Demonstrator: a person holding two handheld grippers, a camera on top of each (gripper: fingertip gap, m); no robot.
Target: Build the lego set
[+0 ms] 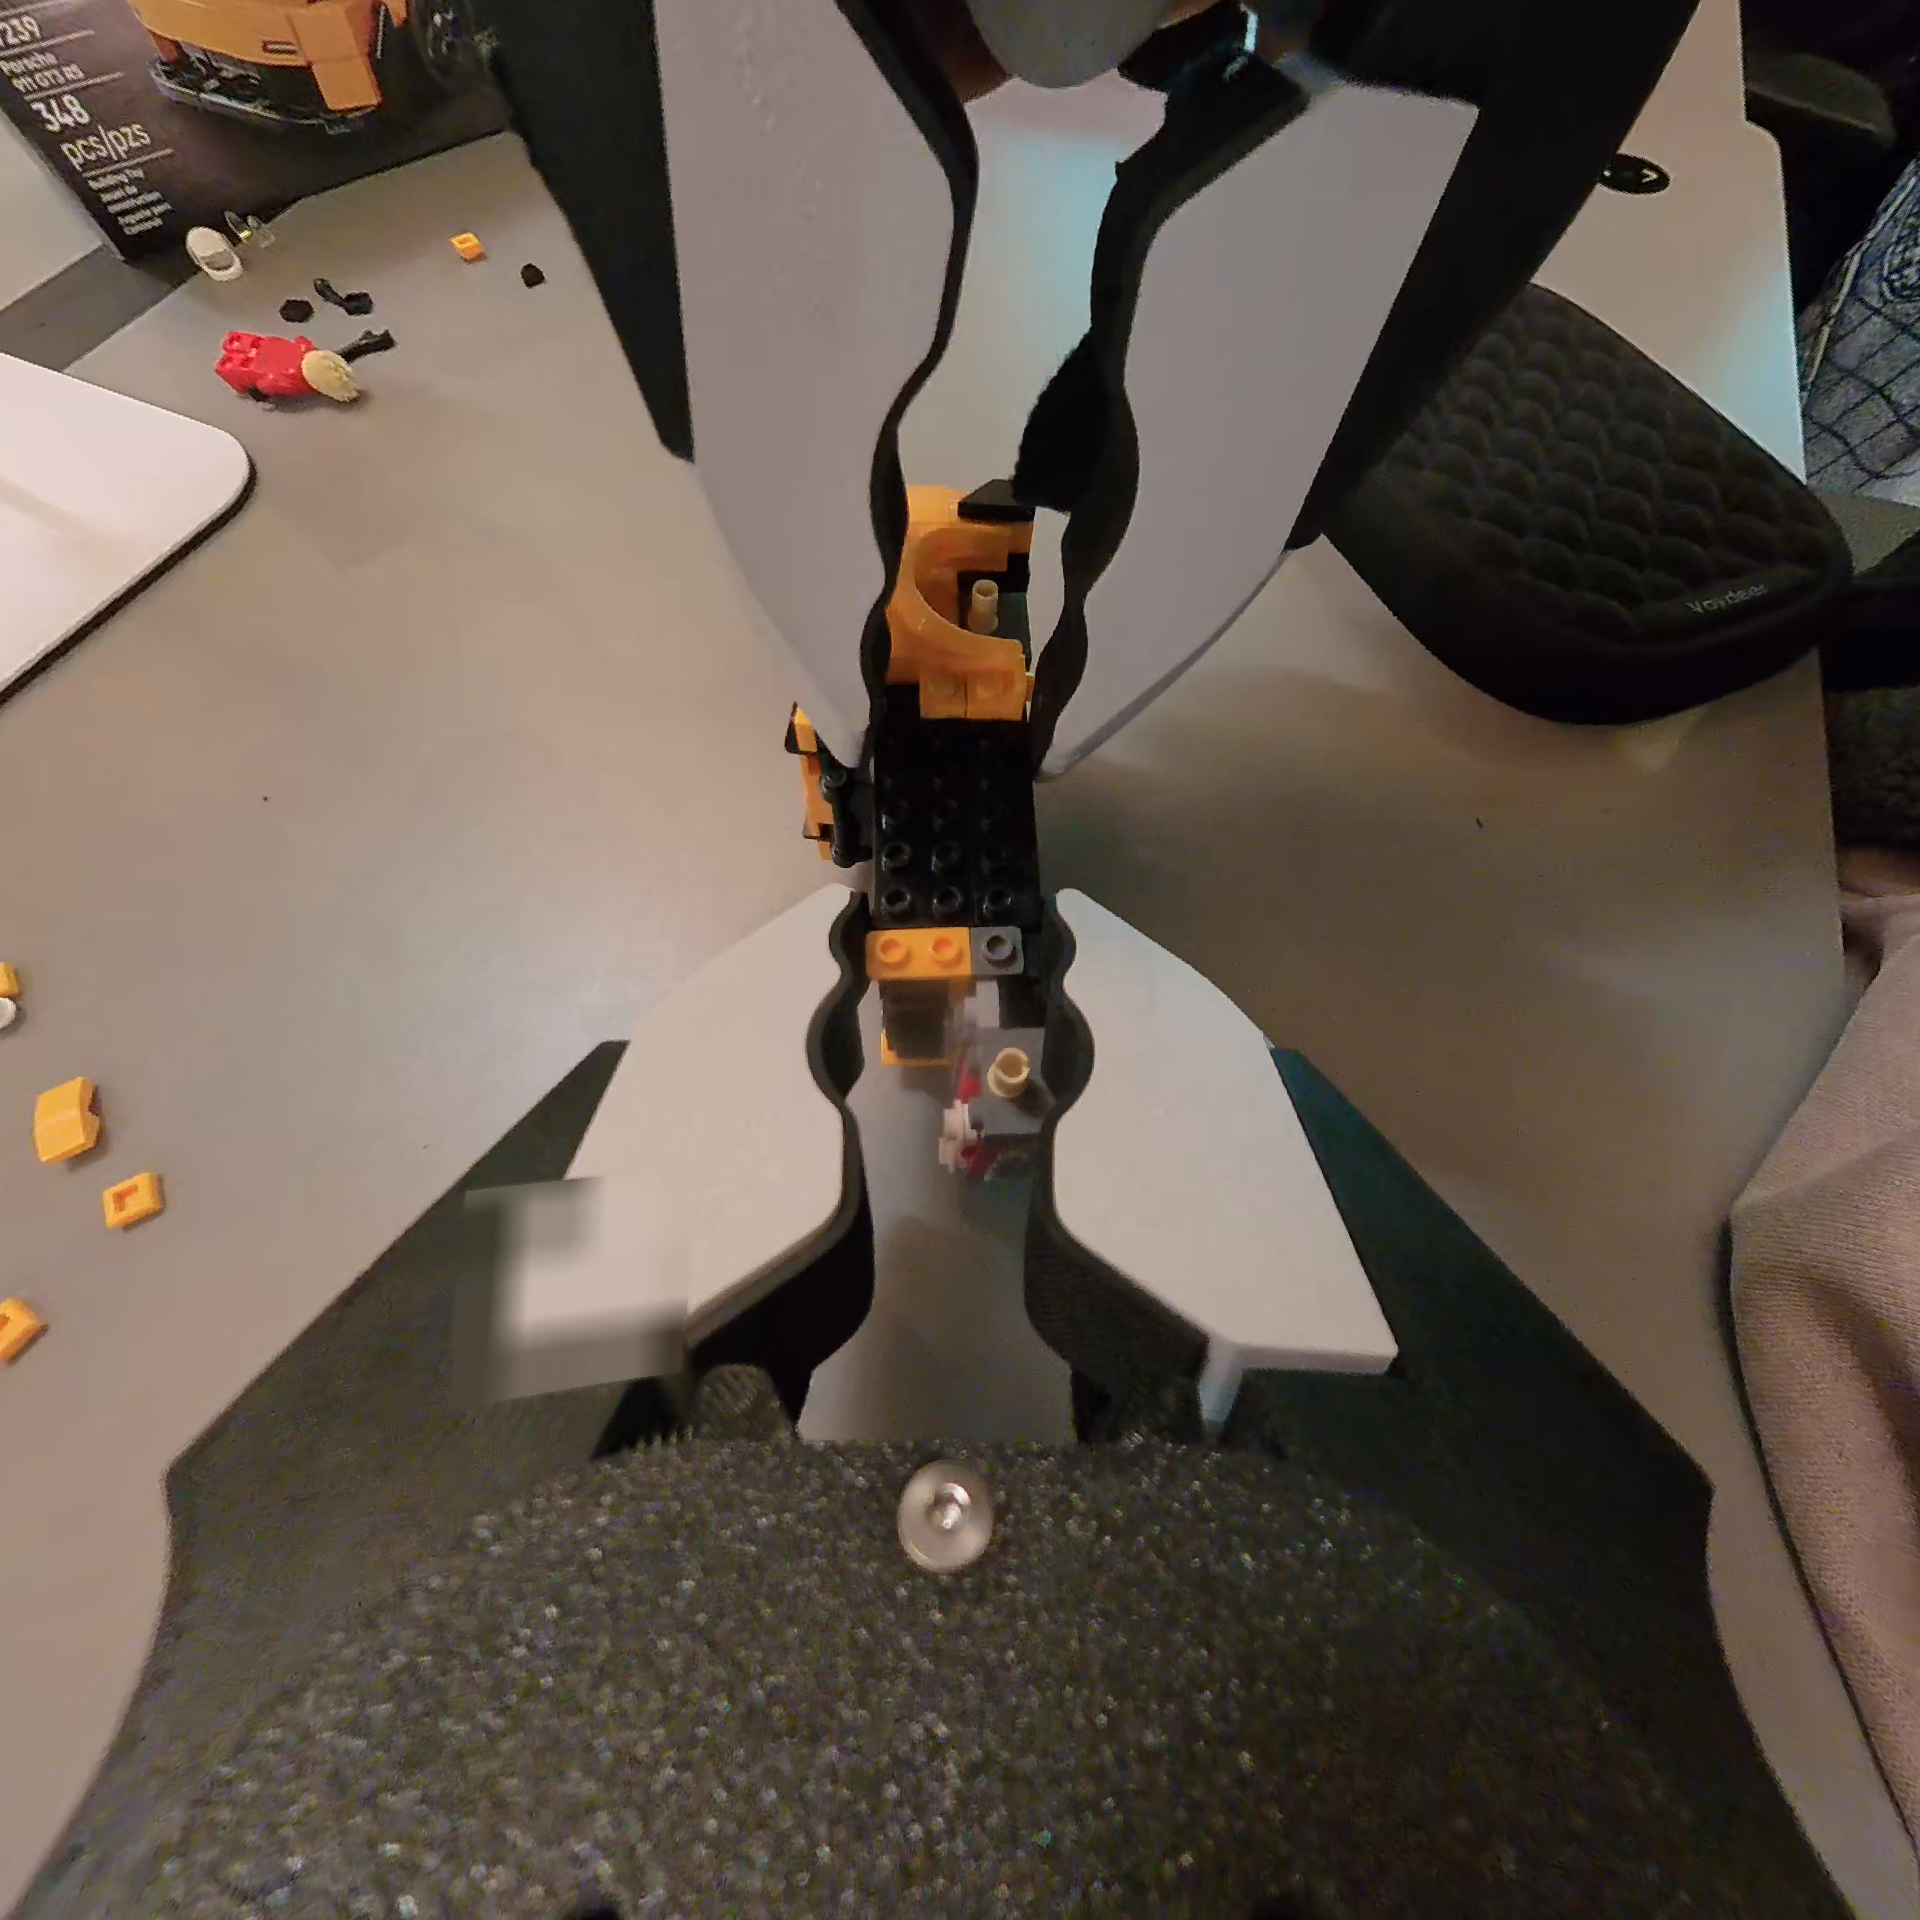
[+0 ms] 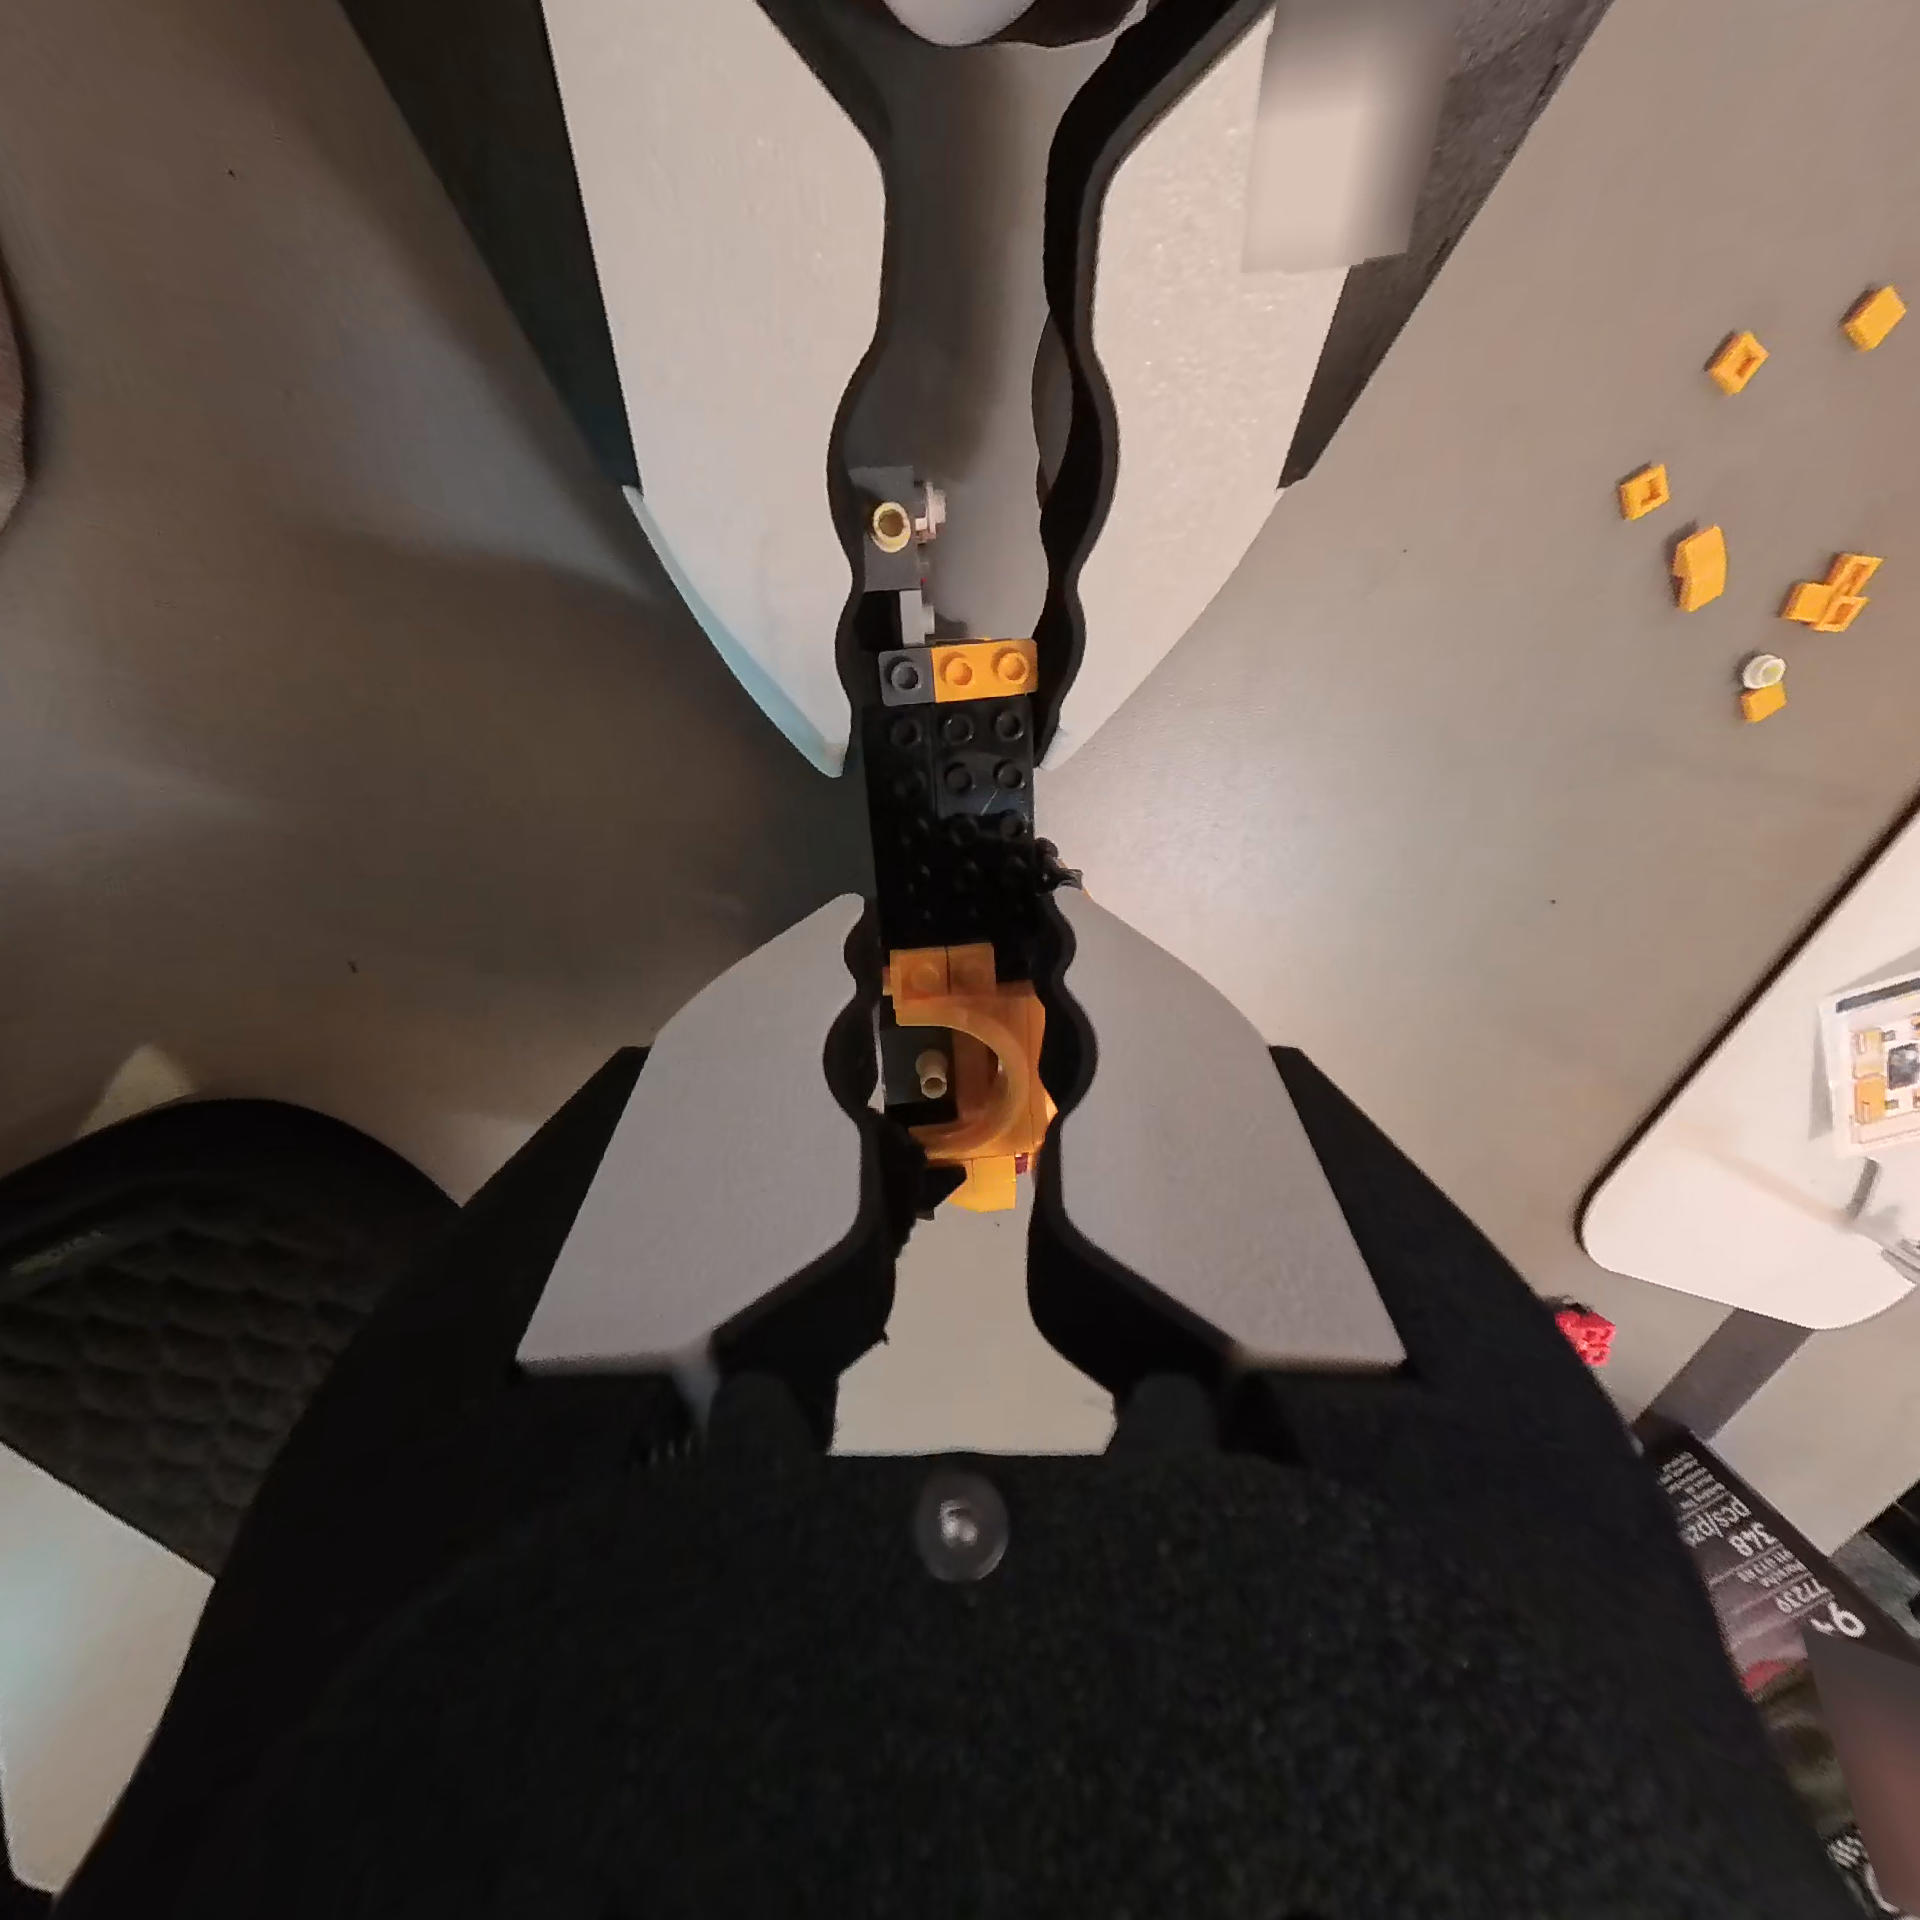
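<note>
Between both grippers, brick chassis [image 1: 956,821] lengthwise

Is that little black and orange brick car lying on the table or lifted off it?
Lifted. The brick car hangs between both claws, the left claw clamping one end and the right claw the other, with the table below.

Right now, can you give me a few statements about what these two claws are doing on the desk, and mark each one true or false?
1. Both grippers, left and right, grip one brick model from opposite ends. True.
2. The model's middle is green. False: it is black, with orange ends.
3. Loose orange pieces lie on the table. True.
4. The black padded rest sits on the model. False: it lies apart, on the table.
</note>
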